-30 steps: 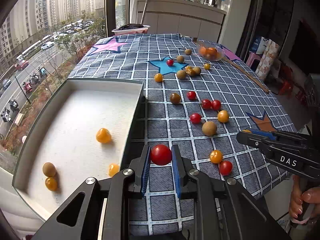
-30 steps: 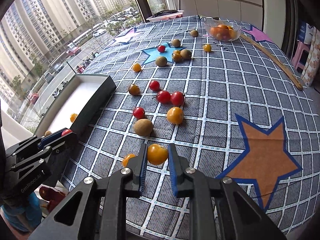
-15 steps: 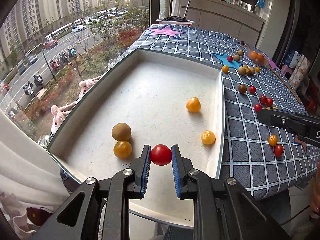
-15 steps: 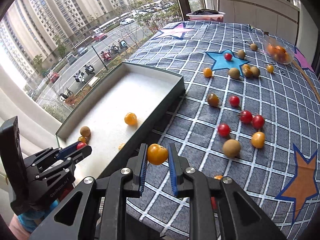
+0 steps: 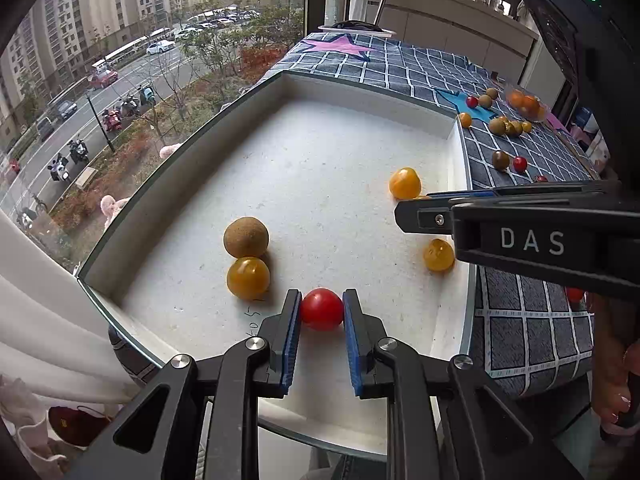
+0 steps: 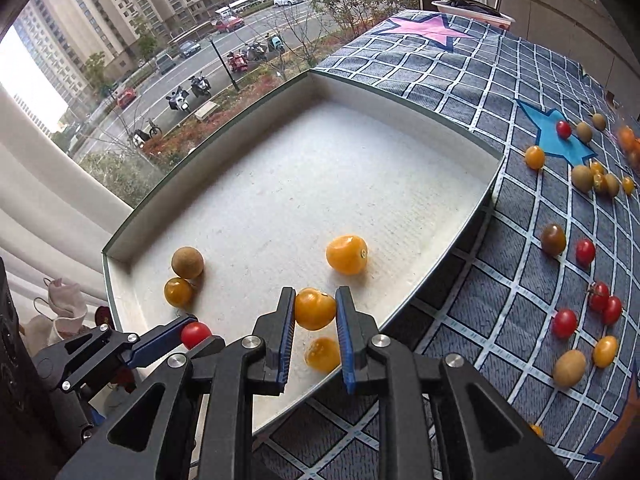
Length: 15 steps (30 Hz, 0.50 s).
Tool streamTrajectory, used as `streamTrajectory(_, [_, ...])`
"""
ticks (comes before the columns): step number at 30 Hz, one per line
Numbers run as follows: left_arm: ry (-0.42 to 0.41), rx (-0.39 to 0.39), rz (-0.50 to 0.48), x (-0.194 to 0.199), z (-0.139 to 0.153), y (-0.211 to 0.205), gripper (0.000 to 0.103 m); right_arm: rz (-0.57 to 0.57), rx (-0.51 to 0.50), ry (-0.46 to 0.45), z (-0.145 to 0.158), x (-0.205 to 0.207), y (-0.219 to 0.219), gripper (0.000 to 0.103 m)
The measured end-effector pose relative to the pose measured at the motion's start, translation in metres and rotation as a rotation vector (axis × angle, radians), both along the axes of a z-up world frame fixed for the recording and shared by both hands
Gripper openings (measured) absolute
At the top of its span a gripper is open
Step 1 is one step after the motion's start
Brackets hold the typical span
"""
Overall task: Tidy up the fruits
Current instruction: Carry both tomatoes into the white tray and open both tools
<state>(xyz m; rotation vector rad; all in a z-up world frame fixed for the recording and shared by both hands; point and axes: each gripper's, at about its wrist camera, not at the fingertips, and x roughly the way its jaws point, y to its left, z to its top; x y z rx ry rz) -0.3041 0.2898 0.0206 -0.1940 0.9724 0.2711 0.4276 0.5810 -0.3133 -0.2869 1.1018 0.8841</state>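
- The left gripper tilts steeply down over the near-left part of the white tray, its blue pads clamped on a red cherry tomato held just above the tray floor.
- Just left of that tomato, a brown longan and a yellow tomato lie touching on the tray floor.
- Further right, the right gripper also points steeply down, over the tray's near edge, its pads squeezing an orange-yellow tomato.
- Below it a second yellow tomato lies on the tray, and another rests just beyond.
- On the right, the checked tablecloth carries many scattered red, yellow and brown fruits.
- A second ago both grippers were over the cloth, each already holding its fruit; both now hang over the tray, the right one arriving last, with the grips unchanged.
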Motion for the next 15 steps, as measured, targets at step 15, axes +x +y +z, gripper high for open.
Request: streamTrajectory(15, [-0.007,0.048,-0.014,0.005,0.000,-0.008,0.022,0.029,-0.081,-0.075,0.001,0.012,0.010,0.023])
